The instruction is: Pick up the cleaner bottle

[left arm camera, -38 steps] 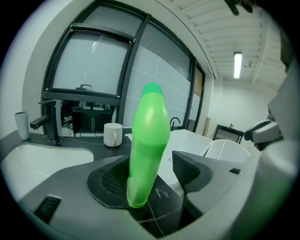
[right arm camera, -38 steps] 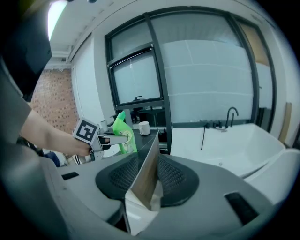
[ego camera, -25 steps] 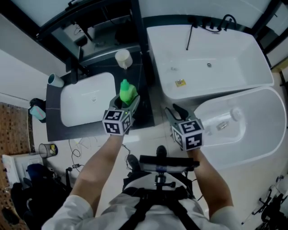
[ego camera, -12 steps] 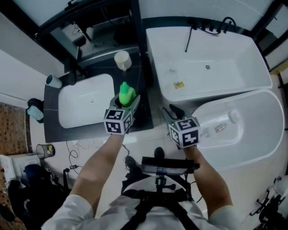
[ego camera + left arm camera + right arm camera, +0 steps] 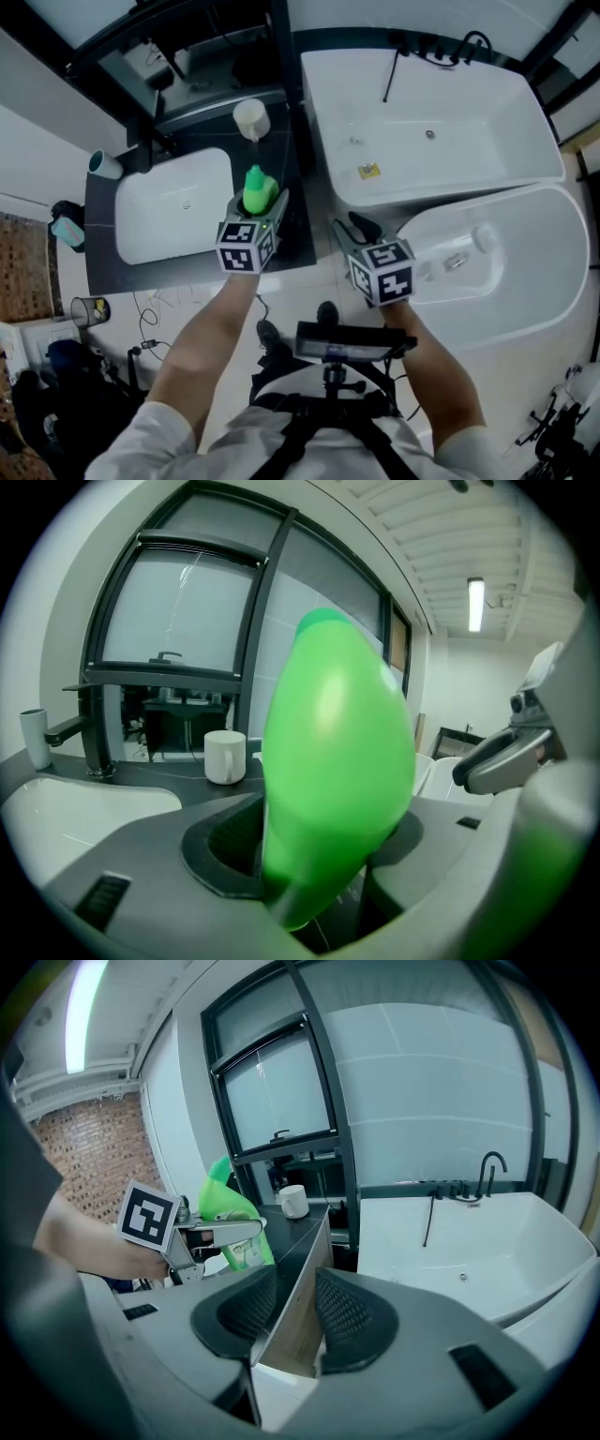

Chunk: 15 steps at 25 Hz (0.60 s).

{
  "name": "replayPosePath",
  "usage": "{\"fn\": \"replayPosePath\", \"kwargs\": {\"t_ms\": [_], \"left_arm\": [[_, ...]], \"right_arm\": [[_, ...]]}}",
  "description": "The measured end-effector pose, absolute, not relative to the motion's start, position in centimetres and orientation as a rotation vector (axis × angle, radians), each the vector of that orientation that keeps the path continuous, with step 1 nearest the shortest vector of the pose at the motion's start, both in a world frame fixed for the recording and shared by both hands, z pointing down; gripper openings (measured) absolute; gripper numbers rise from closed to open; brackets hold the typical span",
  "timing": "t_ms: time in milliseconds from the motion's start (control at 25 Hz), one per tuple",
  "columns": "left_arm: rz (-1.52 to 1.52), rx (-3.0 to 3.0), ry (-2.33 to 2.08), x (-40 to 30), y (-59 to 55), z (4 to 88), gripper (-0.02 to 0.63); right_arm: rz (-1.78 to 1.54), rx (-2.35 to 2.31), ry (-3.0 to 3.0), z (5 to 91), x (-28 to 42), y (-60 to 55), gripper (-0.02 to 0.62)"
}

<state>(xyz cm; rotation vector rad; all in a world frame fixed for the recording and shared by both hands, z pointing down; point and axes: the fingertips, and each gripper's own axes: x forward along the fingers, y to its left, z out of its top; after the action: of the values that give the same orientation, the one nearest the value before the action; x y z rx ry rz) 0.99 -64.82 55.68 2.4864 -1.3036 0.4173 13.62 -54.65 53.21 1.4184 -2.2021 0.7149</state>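
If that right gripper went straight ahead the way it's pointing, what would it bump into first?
Probably the near corner of the dark sink counter. It lines up right between the jaws of the open, empty right gripper, though how far off it is is hard to judge.

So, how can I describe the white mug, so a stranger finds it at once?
Find the dark counter holding the white sink, left of the bathtub. The white mug stands near its far right corner, beyond the green cleaner bottle. Unlike the tumbler by the faucet, it has a handle.
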Motion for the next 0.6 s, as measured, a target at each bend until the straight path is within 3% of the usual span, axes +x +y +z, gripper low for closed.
{"fn": "replayPosePath", "kwargs": {"t_ms": [200, 600], "left_arm": [[0.425, 2.465, -1.344, 0.44, -65.26, 55.98, 0.203], [0.432, 2.463, -1.33, 0.38, -65.43, 56.33, 0.199]], "right_arm": [[0.715, 1.412, -2.203, 53.43, 13.55, -54.53, 0.135], [0.739, 1.413, -2.192, 53.89, 13.49, -54.24, 0.135]]}}
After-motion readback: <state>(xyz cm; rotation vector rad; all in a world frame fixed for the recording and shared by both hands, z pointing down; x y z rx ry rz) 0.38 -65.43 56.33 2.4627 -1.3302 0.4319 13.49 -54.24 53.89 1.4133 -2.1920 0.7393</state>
